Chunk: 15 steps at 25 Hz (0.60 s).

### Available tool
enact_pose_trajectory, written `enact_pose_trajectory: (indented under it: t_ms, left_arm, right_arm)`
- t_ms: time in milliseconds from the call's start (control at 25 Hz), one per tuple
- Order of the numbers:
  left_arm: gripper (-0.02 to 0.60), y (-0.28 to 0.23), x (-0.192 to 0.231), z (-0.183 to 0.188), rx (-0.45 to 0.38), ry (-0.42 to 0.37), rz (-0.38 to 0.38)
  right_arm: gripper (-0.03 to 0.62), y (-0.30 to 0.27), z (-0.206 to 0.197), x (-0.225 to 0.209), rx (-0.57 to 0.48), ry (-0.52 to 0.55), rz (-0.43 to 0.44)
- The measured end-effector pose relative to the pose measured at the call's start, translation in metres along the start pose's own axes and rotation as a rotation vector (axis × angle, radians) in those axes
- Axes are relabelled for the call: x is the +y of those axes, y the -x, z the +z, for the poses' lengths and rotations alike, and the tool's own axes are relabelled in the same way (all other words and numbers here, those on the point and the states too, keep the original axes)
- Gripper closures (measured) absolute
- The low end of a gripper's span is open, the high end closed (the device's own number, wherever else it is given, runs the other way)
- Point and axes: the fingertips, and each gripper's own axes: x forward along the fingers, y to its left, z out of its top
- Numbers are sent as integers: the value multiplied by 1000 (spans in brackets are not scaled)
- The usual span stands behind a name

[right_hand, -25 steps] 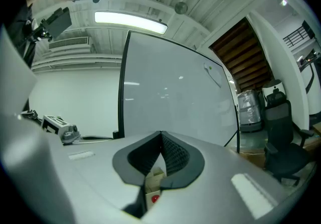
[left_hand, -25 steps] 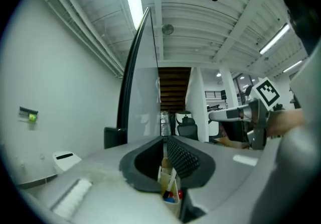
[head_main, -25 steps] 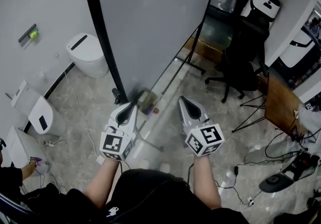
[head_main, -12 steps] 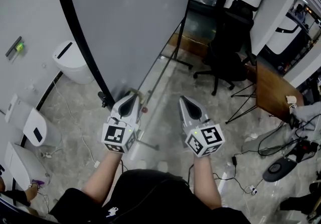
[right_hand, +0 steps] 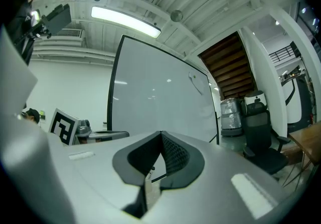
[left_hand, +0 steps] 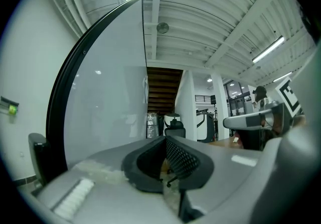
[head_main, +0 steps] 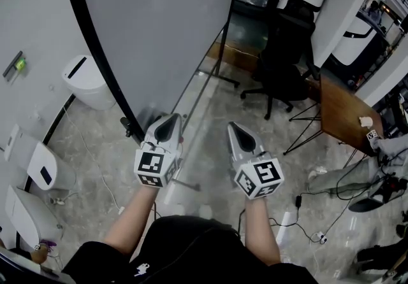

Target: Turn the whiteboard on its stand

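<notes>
Floor, perhaps marble, bears chair and cables.

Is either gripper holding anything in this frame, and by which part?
Nothing is held. The left gripper and the right gripper each have their jaws together with nothing between them; the whiteboard stands ahead of them, ungripped.

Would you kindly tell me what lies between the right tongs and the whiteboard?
In the head view, only bare marble floor shows between the right tongs and the whiteboard. The tongs are shut and apart from the board.
</notes>
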Motion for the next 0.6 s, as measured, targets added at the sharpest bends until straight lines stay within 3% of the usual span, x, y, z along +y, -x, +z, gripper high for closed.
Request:
enact_pose_trajectory:
  t_ms: [600]
  left_arm:
    - [578,6,15,-5,-3,6,12]
  right_arm:
    - [586,-10,-5,8,10,17,-3]
